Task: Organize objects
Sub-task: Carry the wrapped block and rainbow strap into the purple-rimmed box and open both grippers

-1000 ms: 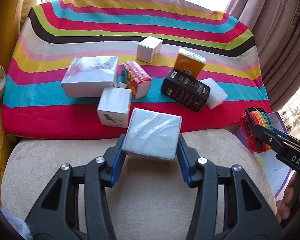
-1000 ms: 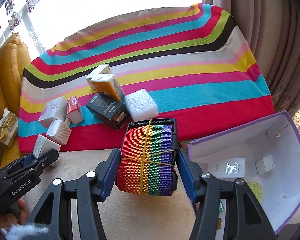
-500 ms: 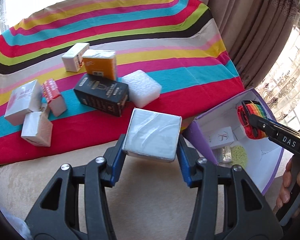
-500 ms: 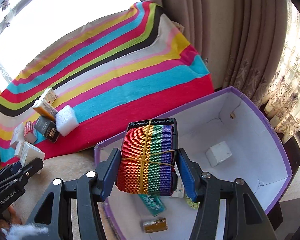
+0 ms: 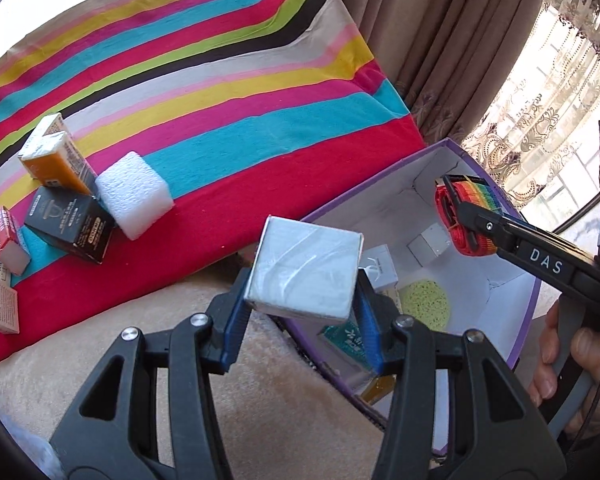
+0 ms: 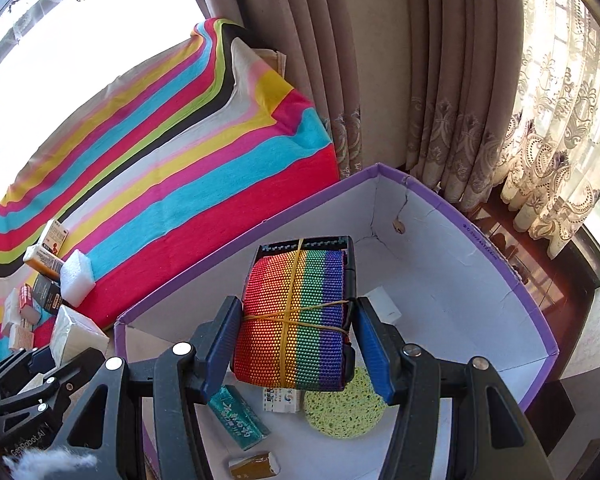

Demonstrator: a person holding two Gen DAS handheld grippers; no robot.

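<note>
both hands have swung from the striped cloth [image 5: 228,128] to the purple box [image 6: 512,280]. left gripper [image 5: 304,304] clamps the white box [image 5: 306,270] at the near rim; right gripper [image 6: 296,344] clamps the rainbow strap bundle [image 6: 296,320], box floor under its fingers. drop looks next.

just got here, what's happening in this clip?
A person is tidying small items into a purple-rimmed box. The left gripper is clamped on a white plastic-wrapped box at the box's near edge. The right gripper holds a rainbow strap roll over the inside of the box. A yellow sponge and a teal packet already lie inside. Several boxes wait on the striped cloth.
</note>
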